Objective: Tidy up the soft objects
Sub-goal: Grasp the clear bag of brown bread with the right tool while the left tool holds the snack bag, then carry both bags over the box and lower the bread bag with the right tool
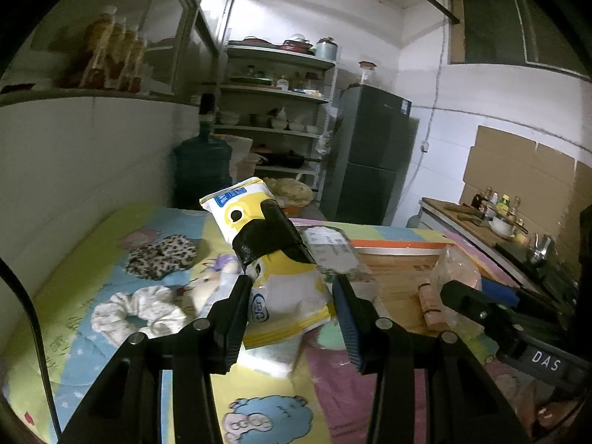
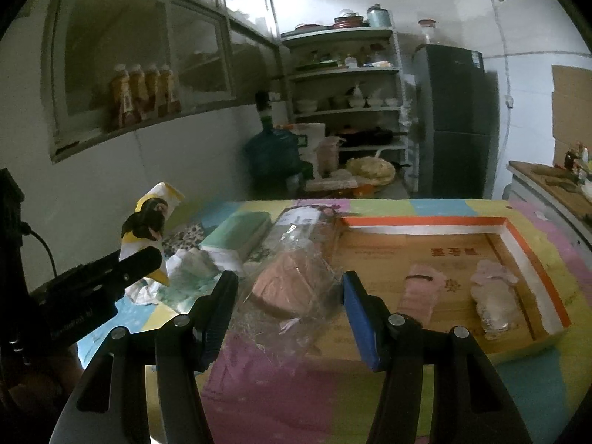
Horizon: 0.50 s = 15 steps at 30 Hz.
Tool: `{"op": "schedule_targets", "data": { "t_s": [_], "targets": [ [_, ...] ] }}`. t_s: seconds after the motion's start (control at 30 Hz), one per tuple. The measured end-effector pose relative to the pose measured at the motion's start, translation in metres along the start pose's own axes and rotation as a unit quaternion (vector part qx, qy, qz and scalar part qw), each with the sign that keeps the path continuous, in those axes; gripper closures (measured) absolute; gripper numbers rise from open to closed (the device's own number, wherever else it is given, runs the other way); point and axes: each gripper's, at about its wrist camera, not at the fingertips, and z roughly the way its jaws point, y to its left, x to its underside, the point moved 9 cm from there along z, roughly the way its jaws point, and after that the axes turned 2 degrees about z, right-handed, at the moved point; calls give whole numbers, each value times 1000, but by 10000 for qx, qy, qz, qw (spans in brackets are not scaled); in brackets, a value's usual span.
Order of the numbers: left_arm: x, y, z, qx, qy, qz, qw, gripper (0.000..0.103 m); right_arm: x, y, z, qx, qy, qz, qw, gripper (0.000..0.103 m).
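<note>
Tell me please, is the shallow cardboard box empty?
No. The cardboard box holds two soft pink items on its floor.

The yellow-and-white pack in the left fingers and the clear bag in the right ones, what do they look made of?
Yellow-and-white pack: looks like glossy printed plastic film over soft filling; it creases and bends where gripped. Clear bag: thin transparent plastic, crinkled with bright glints, over a pink item, probably fabric, though blur leaves that open.

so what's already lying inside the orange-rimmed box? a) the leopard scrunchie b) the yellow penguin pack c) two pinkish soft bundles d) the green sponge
c: in the right wrist view two pinkish soft bundles lie on the floor of the orange-rimmed box, and none of the other three things is in it.
</note>
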Motion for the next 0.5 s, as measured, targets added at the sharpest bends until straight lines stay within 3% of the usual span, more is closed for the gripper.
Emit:
{"op": "schedule_targets", "data": {
  "t_s": [0.5],
  "targets": [
    [-6, -56, 25, 441, 88, 288, 9986, 58, -7, -50, -13, 294, -142, 268, 9991, 44]
  ]
}}
